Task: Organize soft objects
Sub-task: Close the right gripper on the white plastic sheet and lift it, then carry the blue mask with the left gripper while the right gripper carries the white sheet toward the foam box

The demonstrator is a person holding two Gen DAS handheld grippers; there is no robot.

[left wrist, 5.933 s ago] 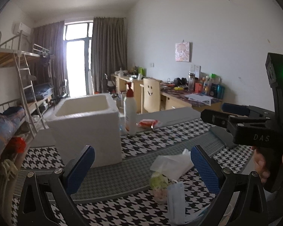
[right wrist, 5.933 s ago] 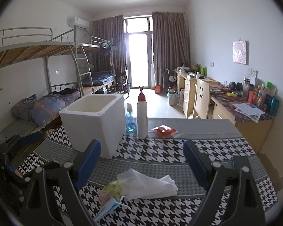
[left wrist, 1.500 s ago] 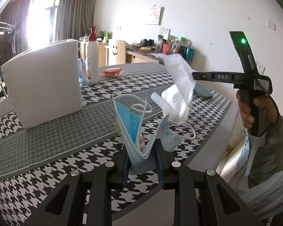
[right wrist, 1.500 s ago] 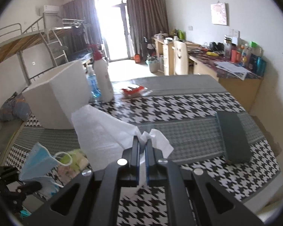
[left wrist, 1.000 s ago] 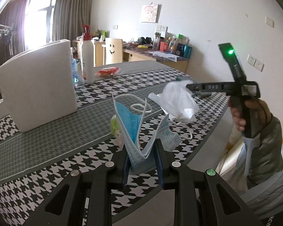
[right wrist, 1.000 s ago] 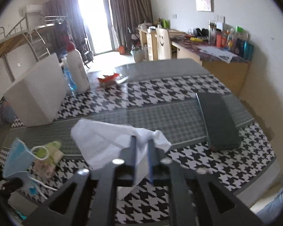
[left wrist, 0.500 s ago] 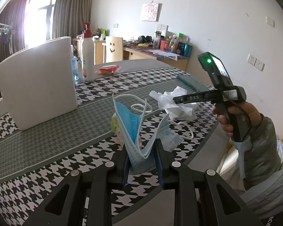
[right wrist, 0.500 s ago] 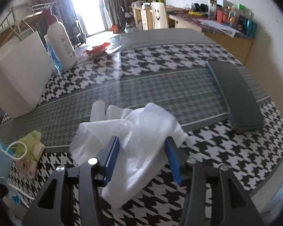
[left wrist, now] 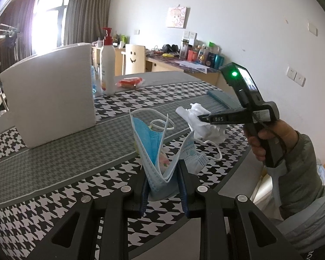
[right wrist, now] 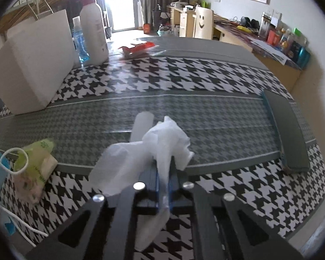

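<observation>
Houndstooth-covered surface (right wrist: 205,82) below, the right tool (right wrist: 162,186) clamps flimsy, weightless plastic bag (right wrist: 162,143) mid-bunch; the left tool (left wrist: 162,186) pinches limp face masks (left wrist: 153,149) at their fold.

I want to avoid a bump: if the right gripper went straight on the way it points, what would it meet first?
Probably the tablecloth: the right gripper, shut on the white plastic bag, tilts down toward its grey band. Depth is unclear; the bag bunches ahead of the fingertips.

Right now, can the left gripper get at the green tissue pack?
Probably not: the left gripper is shut on blue face masks, so its jaws are occupied; the green tissue pack lies just beyond them.
</observation>
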